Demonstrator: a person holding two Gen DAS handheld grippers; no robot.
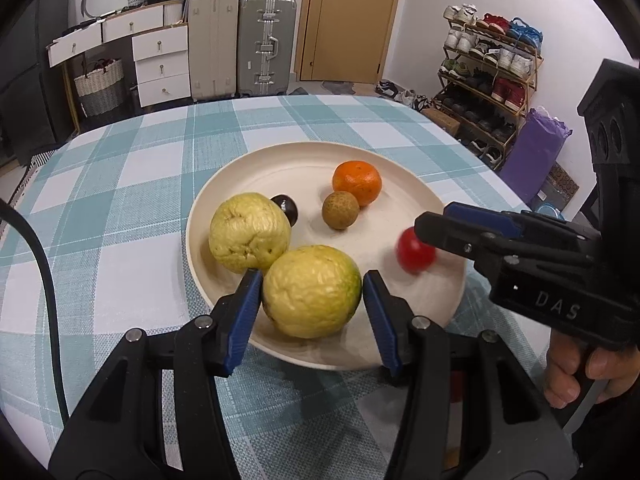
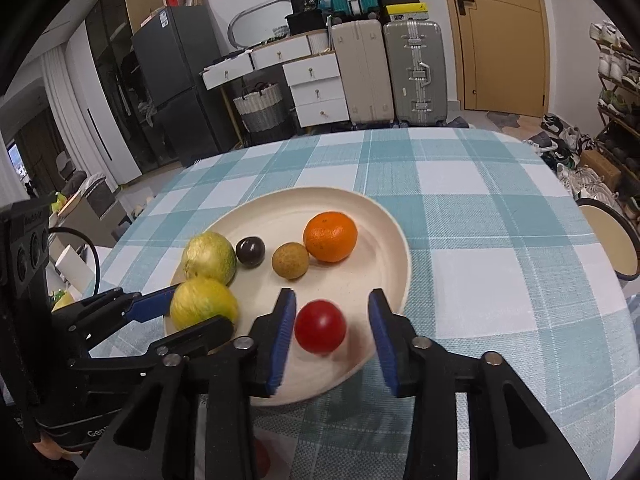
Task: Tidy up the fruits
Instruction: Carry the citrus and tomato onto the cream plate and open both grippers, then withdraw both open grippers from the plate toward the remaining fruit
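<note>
On my right wrist view the red fruit (image 2: 320,326) sits on the cream plate (image 2: 394,236), near its front rim, between the spread fingers of my right gripper (image 2: 331,330); the blue pads stand apart from it on both sides, and its outline is blurred. My left gripper (image 1: 312,296) brackets the nearer yellow-green guava (image 1: 312,291), its pads touching or all but touching the skin; I cannot tell whether they are pressing it. The second guava (image 1: 250,231) touches the first from behind, with a dark small fruit (image 1: 286,208) just past it. A brown round fruit (image 1: 341,210) and the orange (image 1: 357,182) lie toward the far side, touching each other. The middle of the plate is bare. Beyond the rim, the checked tablecloth (image 2: 480,208) runs open to the far edge.
</note>
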